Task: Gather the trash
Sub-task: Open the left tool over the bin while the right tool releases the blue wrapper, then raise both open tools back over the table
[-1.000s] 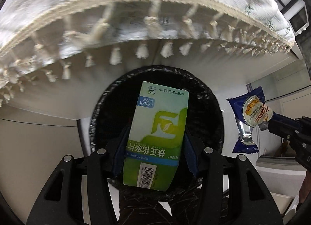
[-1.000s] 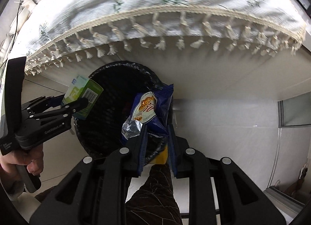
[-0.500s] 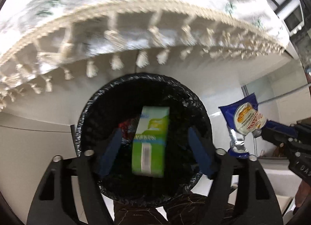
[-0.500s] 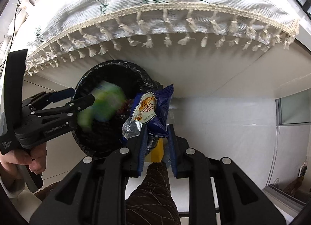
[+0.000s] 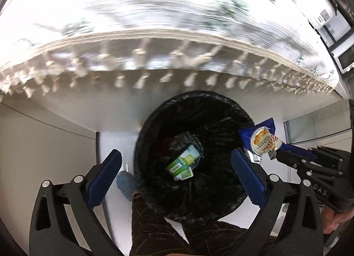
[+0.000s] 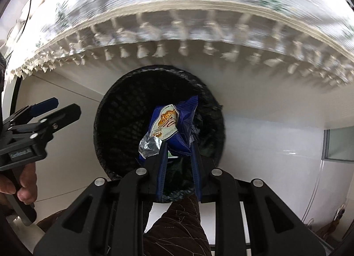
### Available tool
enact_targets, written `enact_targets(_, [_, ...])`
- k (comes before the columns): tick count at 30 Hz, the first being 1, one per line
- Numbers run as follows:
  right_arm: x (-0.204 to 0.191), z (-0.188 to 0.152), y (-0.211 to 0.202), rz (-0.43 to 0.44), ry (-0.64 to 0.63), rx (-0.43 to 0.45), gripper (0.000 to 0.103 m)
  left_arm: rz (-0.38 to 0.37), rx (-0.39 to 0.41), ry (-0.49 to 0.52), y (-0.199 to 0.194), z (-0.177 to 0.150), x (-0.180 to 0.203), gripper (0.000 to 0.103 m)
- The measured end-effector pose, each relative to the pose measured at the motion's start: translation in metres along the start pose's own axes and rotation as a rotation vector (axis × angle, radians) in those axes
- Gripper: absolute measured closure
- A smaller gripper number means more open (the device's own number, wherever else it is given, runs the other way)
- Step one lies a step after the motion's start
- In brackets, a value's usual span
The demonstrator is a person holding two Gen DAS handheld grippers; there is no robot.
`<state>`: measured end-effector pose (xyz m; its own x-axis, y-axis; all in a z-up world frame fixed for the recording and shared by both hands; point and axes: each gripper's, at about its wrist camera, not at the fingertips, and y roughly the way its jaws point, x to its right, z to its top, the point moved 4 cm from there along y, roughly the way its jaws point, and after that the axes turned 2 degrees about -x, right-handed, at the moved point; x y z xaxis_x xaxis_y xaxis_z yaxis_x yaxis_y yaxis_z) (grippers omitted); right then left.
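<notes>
A black-lined trash bin [image 5: 225, 101] [image 6: 106, 110] stands on the floor below the table edge. A green and white carton [image 5: 182, 163] lies at its bottom. My left gripper [image 5: 176, 159] hangs over the bin's left side, jaws opening wide with nothing between them; in the right wrist view it [image 6: 59, 110] sits left of the bin. My right gripper [image 6: 178, 147] is shut on a blue snack wrapper [image 6: 171, 127] above the bin's mouth. In the left wrist view that wrapper [image 5: 260, 139] hangs at the bin's right rim.
A white tablecloth with a tasselled fringe [image 5: 154, 56] [image 6: 177, 23] overhangs the far side of the bin. A person's dark trouser leg [image 5: 154, 222] [image 6: 177, 229] and a blue shoe [image 5: 125, 181] stand close to the bin's near side. The floor [image 6: 265, 145] around it is pale.
The left gripper opened and let go of the green carton, which fell into the bin. The left gripper shifted left; the right gripper brought the wrapper over the bin's mouth.
</notes>
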<state>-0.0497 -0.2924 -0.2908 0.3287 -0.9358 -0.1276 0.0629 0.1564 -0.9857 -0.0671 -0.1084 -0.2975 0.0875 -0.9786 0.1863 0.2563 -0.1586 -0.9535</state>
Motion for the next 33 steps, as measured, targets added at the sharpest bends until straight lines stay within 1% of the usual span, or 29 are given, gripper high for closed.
enact_targets(4, [-0.015,0.004,0.013,0.006,-0.031,-0.015,0.083,0.027,0.017,-0.006,-0.008,-0.003,-0.018,0.006])
enact_targets(8, [-0.026,0.007,0.026,0.007,-0.056,-0.035,0.083,0.040,0.018,-0.036,-0.011,-0.008,-0.036,0.006])
enact_targets(17, [-0.037,0.013,0.047,-0.007,-0.084,-0.045,0.080,0.053,0.024,-0.062,-0.016,-0.016,-0.054,0.006])
enact_targets(21, [-0.036,0.015,0.046,-0.012,-0.069,-0.027,0.062,0.051,0.025,-0.066,-0.011,-0.019,-0.058,0.006])
enact_targets(23, [-0.033,0.017,0.044,-0.012,-0.059,-0.015,0.055,0.050,0.025,-0.065,-0.012,-0.018,-0.056,0.006])
enact_targets(25, [-0.032,0.018,0.040,-0.016,-0.052,-0.001,0.044,0.049,0.026,-0.063,-0.013,-0.016,-0.053,0.006])
enact_targets(28, [-0.030,0.020,0.032,-0.028,-0.047,0.025,0.036,0.047,0.027,-0.057,-0.013,-0.014,-0.049,0.006])
enact_targets(31, [-0.029,0.022,0.018,-0.037,-0.040,0.058,0.018,0.037,0.027,-0.049,-0.017,-0.009,-0.043,0.006])
enact_targets(33, [-0.027,0.026,0.004,-0.036,-0.032,0.080,0.015,0.032,0.038,-0.047,-0.023,-0.005,-0.039,0.006])
